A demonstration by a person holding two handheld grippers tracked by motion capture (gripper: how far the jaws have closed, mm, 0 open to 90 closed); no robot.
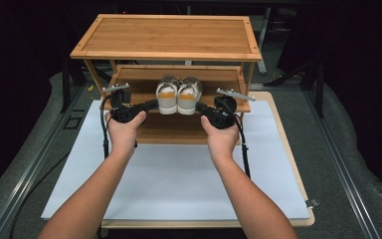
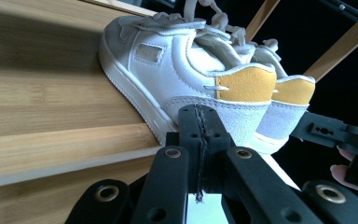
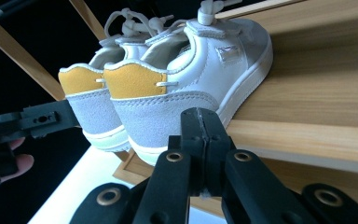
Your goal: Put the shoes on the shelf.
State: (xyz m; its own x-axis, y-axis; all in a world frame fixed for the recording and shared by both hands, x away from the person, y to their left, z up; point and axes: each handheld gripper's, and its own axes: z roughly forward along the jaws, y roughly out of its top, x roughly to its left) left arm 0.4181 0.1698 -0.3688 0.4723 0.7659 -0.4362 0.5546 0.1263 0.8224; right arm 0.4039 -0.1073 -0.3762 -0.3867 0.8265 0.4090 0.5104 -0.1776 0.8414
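Observation:
A pair of white sneakers with yellow heel tabs stands on the middle shelf (image 1: 134,82) of a bamboo rack, heels toward me. The left shoe (image 1: 167,94) (image 2: 191,74) (image 3: 84,102) and right shoe (image 1: 189,94) (image 3: 182,84) (image 2: 289,107) touch side by side. My left gripper (image 1: 151,104) (image 2: 199,114) is shut, its tip at the left shoe's heel. My right gripper (image 1: 200,106) (image 3: 200,116) is shut too, its tip at the right shoe's heel. Nothing shows between either pair of jaws.
The rack's top shelf (image 1: 169,37) overhangs the shoes. The rack stands at the far end of a white mat (image 1: 179,174) on a wooden board. Dark floor and metal rails surround the board.

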